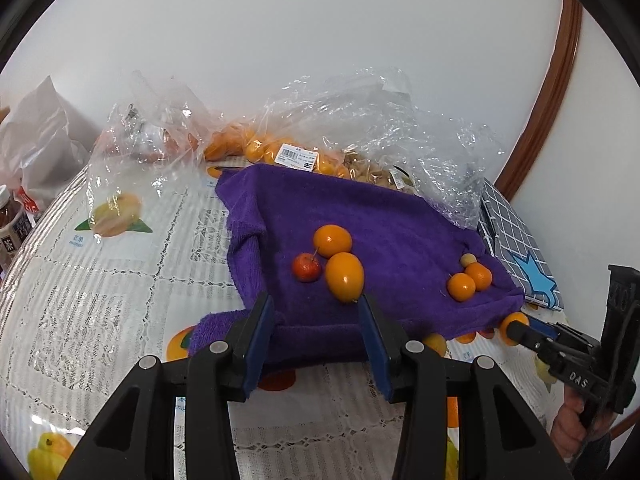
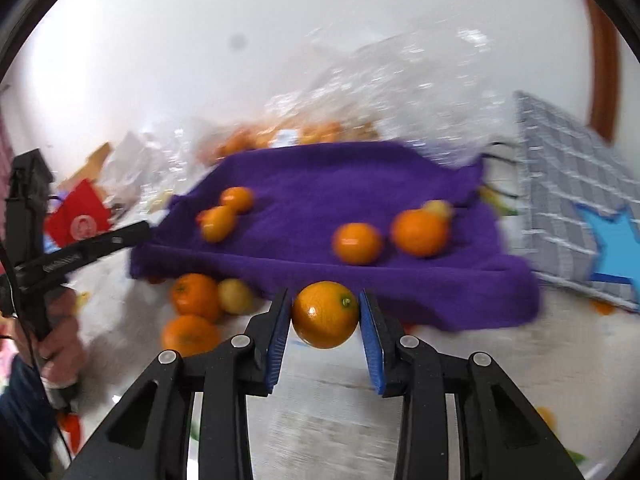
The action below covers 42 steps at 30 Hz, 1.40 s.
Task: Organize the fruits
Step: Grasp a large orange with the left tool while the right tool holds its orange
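Note:
A purple towel (image 1: 360, 220) lies on the table and also shows in the right wrist view (image 2: 320, 200). On its left side sit two orange kumquats (image 1: 344, 276) and a small red fruit (image 1: 306, 267). On its right side sit two small oranges (image 1: 461, 287) and a pale yellow fruit (image 1: 468, 259). My left gripper (image 1: 316, 316) is open and empty at the towel's near edge. My right gripper (image 2: 325, 312) is shut on an orange kumquat (image 2: 325, 315), held just in front of the towel's near right edge; it also shows in the left wrist view (image 1: 514, 328).
Clear plastic bags of oranges (image 1: 276, 148) and other fruit lie behind the towel. A grey checked cloth with a blue star (image 1: 520, 252) sits to the right. Bottles (image 1: 12, 216) stand at the far left. The tablecloth has printed fruit pictures (image 2: 196, 296).

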Each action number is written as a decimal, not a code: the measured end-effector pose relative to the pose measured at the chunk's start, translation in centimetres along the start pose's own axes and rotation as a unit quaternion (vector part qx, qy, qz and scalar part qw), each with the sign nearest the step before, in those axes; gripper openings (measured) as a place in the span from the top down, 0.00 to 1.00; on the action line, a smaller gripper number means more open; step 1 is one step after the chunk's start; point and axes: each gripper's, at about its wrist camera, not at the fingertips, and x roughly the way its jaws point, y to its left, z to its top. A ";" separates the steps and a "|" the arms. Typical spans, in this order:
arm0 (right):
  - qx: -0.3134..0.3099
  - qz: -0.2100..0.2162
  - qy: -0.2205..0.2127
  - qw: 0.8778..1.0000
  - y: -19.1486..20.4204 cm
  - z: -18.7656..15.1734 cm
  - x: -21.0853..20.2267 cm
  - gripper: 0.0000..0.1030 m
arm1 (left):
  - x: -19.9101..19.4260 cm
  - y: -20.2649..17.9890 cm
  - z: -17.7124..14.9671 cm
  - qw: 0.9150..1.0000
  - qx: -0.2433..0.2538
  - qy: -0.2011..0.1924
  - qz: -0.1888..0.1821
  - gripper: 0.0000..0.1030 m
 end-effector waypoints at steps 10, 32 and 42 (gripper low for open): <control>0.048 -0.042 -0.012 0.998 -5.0 -1.0 -1.6 0.67 | 0.1 -2.1 -0.9 0.997 0.025 0.026 -0.070 0.59; 0.059 -0.041 -0.004 0.997 -5.3 -1.4 -1.4 0.67 | 4.7 -4.2 -2.2 0.985 -0.009 0.136 -0.102 0.55; 0.064 -0.038 -0.001 0.997 -5.3 -1.4 -1.3 0.67 | 4.3 -3.9 -2.0 0.986 -0.022 0.124 -0.113 0.61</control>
